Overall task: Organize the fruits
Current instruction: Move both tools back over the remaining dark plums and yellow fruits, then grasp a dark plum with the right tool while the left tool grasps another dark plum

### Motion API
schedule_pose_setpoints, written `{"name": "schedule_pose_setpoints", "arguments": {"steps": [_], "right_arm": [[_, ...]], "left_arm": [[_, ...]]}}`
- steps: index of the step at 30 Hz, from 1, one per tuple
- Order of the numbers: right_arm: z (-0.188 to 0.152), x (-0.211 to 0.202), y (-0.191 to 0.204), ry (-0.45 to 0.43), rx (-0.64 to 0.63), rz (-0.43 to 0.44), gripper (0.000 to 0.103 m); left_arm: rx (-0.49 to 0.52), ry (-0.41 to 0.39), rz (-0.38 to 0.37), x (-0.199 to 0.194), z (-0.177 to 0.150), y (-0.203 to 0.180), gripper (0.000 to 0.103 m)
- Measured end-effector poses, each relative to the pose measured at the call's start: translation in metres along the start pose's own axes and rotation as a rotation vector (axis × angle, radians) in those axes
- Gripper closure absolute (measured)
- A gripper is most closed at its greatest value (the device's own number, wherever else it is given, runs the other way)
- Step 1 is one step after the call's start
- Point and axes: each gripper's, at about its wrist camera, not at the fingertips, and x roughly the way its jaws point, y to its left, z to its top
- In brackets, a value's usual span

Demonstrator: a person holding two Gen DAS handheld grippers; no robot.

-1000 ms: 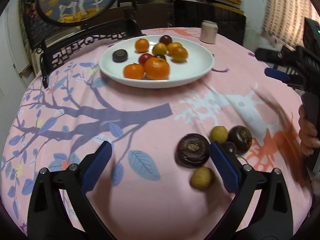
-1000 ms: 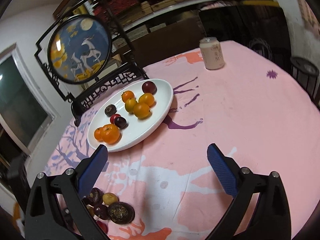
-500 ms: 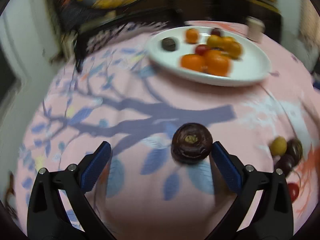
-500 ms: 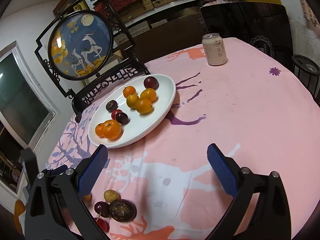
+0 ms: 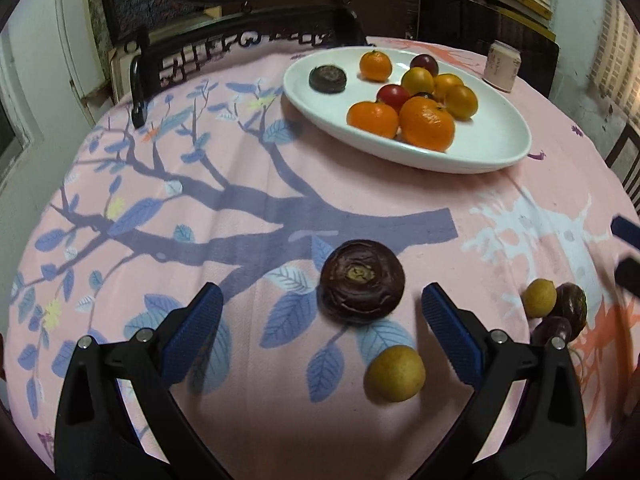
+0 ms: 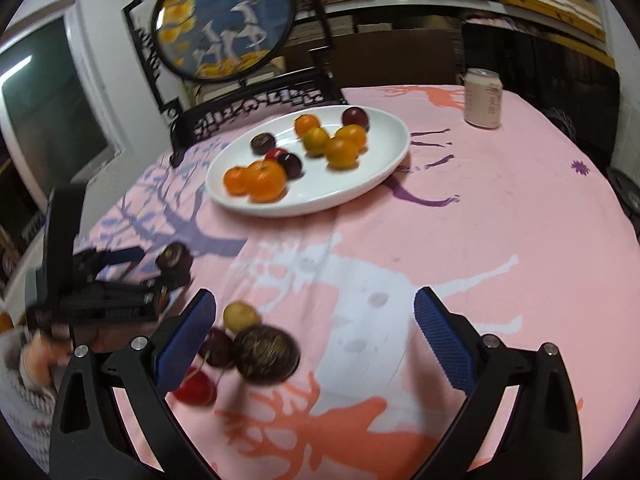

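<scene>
A white oval plate (image 5: 496, 148) (image 6: 376, 176) holds several oranges, plums and one dark fruit. Loose on the pink tablecloth lie a large dark purple fruit (image 5: 362, 280), a small yellow fruit (image 5: 394, 372), and a cluster further right: a yellow fruit (image 5: 540, 297) and dark fruits (image 5: 572, 310). My left gripper (image 5: 320, 328) is open, its fingers either side of the large dark fruit, just short of it. My right gripper (image 6: 314, 332) is open above the cluster: a dark round fruit (image 6: 266, 354), a yellow one (image 6: 240, 316), cherries (image 6: 194, 388).
A pale drink can (image 6: 483, 98) stands at the table's far right. A black carved stand with a round painted screen (image 6: 224, 20) sits behind the plate. A chair back (image 5: 480, 16) stands beyond the table. The left gripper's body (image 6: 100, 292) shows in the right wrist view.
My left gripper has steadied with the large dark fruit centred between its fingers. My right gripper has moved down and left toward the fruit cluster.
</scene>
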Motion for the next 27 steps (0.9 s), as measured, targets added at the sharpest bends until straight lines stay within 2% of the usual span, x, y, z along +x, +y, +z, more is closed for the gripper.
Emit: {"name": "schedule_pose_setpoints", "arguments": {"steps": [2,6,9,20,25,27], "right_arm": [[-0.005,-0.001,0.005,0.011,-0.022,0.000,0.005],[-0.015,-0.001,0.012,0.039,-0.062,-0.013,0.027],[-0.022,0.006,0.015,0.080,-0.083,-0.018,0.037],[-0.029,0.015,0.034,0.124,-0.159,0.007,0.040],[-0.028,0.022,0.040,0.138,-0.168,0.013,0.048],[-0.027,0.025,0.037,0.151,-0.155,0.012,0.055]], "left_arm": [[-0.009,0.009,-0.001,0.002,0.000,0.002,0.002],[0.008,0.012,0.019,0.003,0.000,-0.003,0.002],[0.002,0.014,0.013,0.003,0.000,-0.001,0.002],[0.004,0.014,0.016,0.004,0.000,-0.001,0.002],[0.005,0.014,0.016,0.004,0.000,-0.001,0.002],[0.004,0.013,0.016,0.005,0.000,-0.001,0.002]]}}
